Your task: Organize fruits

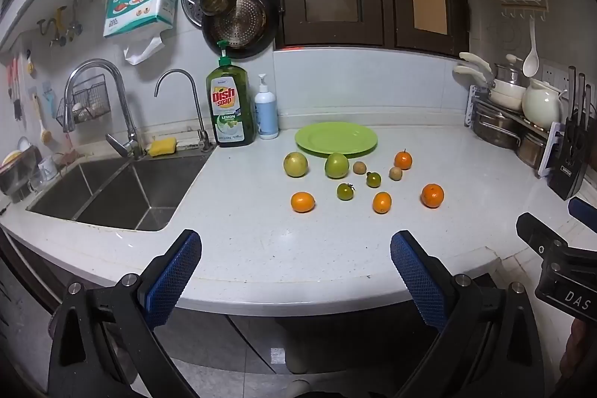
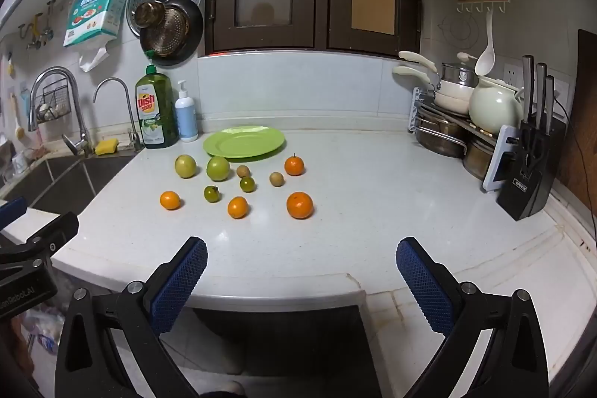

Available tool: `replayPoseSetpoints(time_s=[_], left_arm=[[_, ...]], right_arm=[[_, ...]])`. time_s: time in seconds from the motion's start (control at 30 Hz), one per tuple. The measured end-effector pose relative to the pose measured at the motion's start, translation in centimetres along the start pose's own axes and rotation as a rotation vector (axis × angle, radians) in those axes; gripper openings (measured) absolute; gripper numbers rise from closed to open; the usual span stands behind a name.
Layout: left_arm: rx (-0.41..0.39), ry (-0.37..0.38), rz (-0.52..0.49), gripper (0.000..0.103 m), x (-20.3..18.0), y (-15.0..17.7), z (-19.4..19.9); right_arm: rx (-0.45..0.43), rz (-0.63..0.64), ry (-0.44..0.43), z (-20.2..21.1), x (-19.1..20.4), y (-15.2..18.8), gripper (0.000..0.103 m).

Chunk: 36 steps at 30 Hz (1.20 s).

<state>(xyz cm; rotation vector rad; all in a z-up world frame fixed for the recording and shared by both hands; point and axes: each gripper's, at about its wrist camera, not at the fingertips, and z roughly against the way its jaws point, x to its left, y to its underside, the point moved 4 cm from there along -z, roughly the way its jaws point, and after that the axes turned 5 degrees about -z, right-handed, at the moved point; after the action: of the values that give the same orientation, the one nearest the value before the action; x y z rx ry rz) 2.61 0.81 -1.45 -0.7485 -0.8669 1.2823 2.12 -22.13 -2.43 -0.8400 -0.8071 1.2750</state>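
Desk: white speckled stone desk [image 1: 261, 248], curved front edge, steel sink [image 1: 112, 189] set in at its left end.
Plate: round lime-green plastic plate [image 1: 335, 138], bare, toward the back of the desk near the wall, just right of the bottles.
Large fruits: yellow-green round fruit [image 1: 295, 165] and greener round fruit [image 1: 336, 165], side by side just in front of the plate, apart from its rim.
Small brown fruits: two small tan round fruits [image 1: 359, 168] [image 1: 395, 173], right of the greener fruit.
Green tomatoes: two small dark green tomatoes with stems [image 1: 373, 179] [image 1: 345, 191], mid-cluster, apart from each other.
Oranges: four small orange citrus fruits; one near the plate's right edge [image 1: 403, 160], three in the front row [image 1: 302, 202] [image 1: 382, 202] [image 1: 432, 195], all on the desk.
Bottles: green dish soap pump bottle [image 1: 230, 110] and white pump bottle with pale blue label [image 1: 266, 116], upright against the wall.
Knife block: black knife block [image 2: 530, 170] at far right of the desk.
Left gripper: black gripper with blue textured pads [image 1: 296, 271], spread wide, nothing between, hovering over the front edge of the desk, well short of the fruit.
Right gripper: matching black-and-blue gripper [image 2: 300, 273], spread wide, empty, over the front edge, beside the left one.
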Motion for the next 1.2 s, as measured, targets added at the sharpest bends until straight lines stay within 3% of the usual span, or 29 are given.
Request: replayPoseSetpoints(time_s=[0.8,1.2], left_arm=[[0.008,0.000,0.002,0.103,-0.1,-0.3,-0.8],[0.039,-0.018,-0.015,0.103,0.9,-0.9,-4.0]], right_arm=[[0.007,0.003,-0.002,-0.6,0.3,0.3,0.103],[0.059,0.013,-0.010,-3.6,1.4,-0.2,0.103]])
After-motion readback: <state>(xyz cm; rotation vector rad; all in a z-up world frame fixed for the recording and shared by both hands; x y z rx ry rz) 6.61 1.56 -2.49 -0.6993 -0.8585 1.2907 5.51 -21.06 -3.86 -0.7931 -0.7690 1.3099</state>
